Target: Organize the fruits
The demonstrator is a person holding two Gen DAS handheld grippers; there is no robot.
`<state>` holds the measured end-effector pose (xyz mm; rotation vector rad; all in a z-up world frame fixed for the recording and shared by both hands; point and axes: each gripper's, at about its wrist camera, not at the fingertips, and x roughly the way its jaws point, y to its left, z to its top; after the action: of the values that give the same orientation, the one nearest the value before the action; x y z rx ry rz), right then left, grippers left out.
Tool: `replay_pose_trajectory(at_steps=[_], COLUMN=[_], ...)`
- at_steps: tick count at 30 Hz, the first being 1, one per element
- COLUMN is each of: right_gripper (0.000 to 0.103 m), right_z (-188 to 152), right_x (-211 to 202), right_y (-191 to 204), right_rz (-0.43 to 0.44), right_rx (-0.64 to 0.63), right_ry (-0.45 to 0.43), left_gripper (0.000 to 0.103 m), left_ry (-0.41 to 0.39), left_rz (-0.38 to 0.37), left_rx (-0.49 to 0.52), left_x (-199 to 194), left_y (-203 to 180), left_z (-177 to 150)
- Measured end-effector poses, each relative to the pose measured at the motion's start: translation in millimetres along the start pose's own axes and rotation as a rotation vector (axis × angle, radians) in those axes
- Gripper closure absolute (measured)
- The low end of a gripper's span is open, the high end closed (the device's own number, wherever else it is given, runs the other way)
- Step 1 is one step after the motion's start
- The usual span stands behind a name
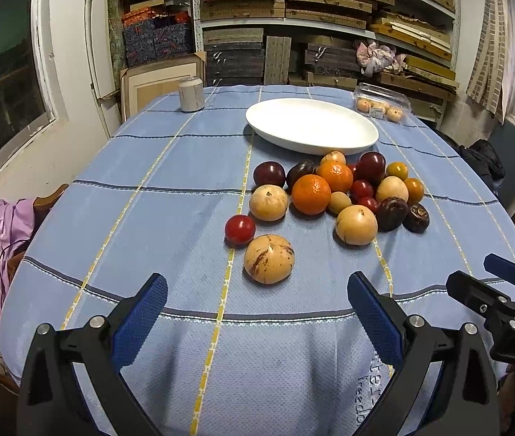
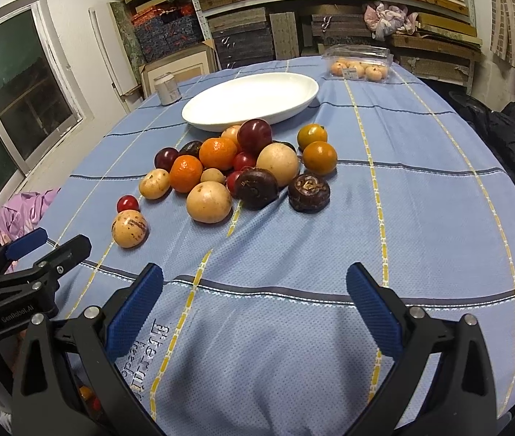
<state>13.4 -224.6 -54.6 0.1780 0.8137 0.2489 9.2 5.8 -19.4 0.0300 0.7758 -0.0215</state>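
2 claws (image 1: 257, 305) (image 2: 254, 290) spread wide and empty, 2 oranges (image 1: 311, 194), 2 plums (image 1: 269, 173), 1 white plate (image 1: 312, 125)

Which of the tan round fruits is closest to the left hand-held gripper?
The brown-streaked tan fruit, alone at the pile's near edge beside a small red fruit. The other tan ones sit further back.

Glossy white plate (image 1: 312, 125) on a woven, matt cloth (image 1: 170, 225); fruit skins smooth
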Motion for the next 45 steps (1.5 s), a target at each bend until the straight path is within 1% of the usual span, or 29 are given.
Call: replay_pose_trajectory(at_steps=[34, 45], right_gripper=[0.004, 0.004], right_z=[-1.3, -3.3], right_x=[4.6, 9.3], right_y=[-3.1, -3.6], right_rz=[0.011, 0.015], right_rx=[0.017, 0.024], right_ry=[0.008, 0.020], left_gripper=[0.003, 0.003], left_ry=[0.022, 0.039], left_rz=[-0.002, 0.000], left_rx=[0.000, -0.003], left_x=[8.3, 12.7], left_y=[-2.6, 1.7], left_z=[-4.0, -4.6])
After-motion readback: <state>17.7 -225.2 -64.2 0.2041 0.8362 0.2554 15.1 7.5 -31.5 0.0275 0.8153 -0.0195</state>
